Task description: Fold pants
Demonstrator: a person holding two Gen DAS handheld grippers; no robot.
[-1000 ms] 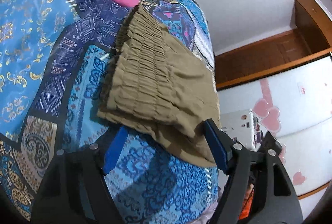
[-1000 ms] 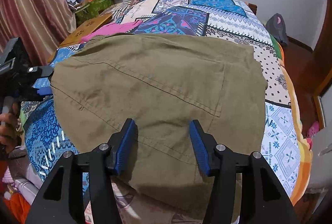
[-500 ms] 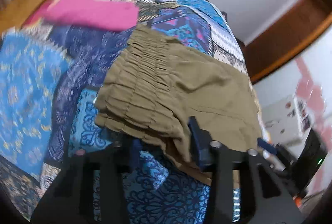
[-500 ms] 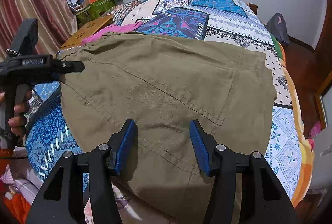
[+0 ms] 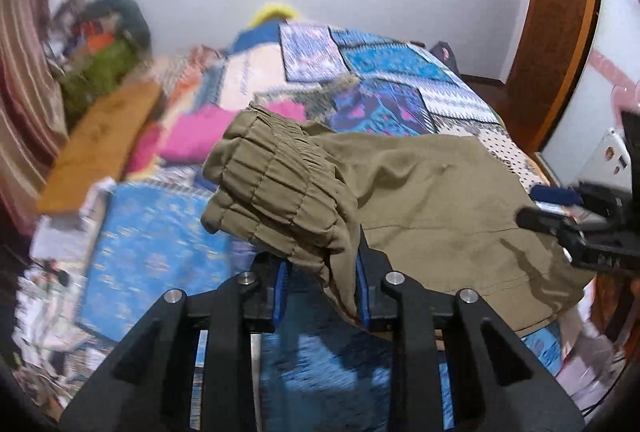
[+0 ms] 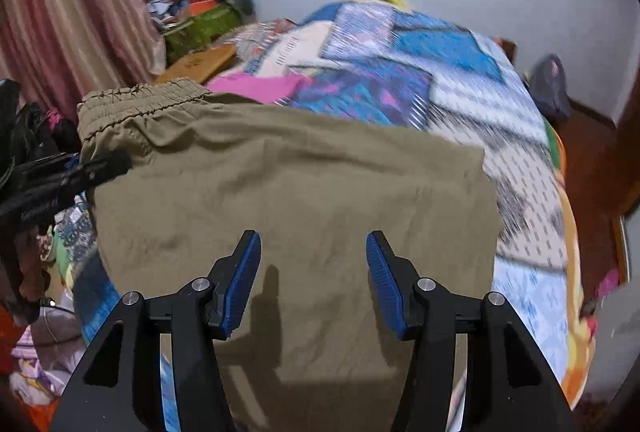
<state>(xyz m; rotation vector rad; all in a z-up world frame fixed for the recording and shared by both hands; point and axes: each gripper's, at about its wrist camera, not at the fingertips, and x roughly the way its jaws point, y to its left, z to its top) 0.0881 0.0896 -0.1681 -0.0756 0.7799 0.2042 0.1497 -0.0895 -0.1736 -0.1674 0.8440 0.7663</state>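
Note:
Olive pants (image 6: 304, 192) lie folded on the patchwork bed cover (image 6: 460, 80). Their gathered elastic waistband (image 5: 280, 188) is bunched and lifted at the near left corner. My left gripper (image 5: 320, 288) is shut on the waistband corner and holds it raised above the bed. It also shows at the left edge of the right wrist view (image 6: 68, 176). My right gripper (image 6: 314, 268) is open and empty, hovering just above the near edge of the pants. It shows at the right edge of the left wrist view (image 5: 580, 232).
A pink folded garment (image 5: 200, 136) lies on the bed beyond the waistband. A wooden board (image 5: 104, 144) and piled clutter (image 6: 200, 12) sit at the far left. Striped curtain (image 6: 72, 12) on the left, wooden door frame (image 5: 560, 32) on the right.
My left gripper has closed on the waistband corner and lifted it, swinging round towards the bed's far end. The right gripper has stayed open over the pants' near edge.

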